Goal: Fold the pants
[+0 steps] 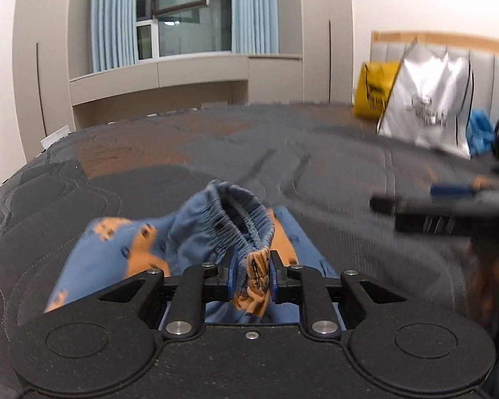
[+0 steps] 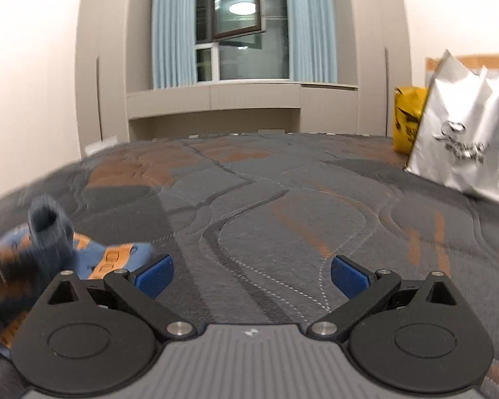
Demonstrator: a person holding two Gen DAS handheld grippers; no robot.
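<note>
While the left tongs (image 1: 253, 274) pinch a fold of the blue, orange-patterned pants (image 1: 196, 239), their gathered elastic waistband bunches above the quilted bed (image 2: 282, 206); right tongs (image 2: 252, 277) gape wide, pants at nine o'clock.

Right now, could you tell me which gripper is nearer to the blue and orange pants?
Left. The left gripper has its jaws shut on a fold of the pants. The right gripper is open over bare mattress, with the pants off to its left.
</note>
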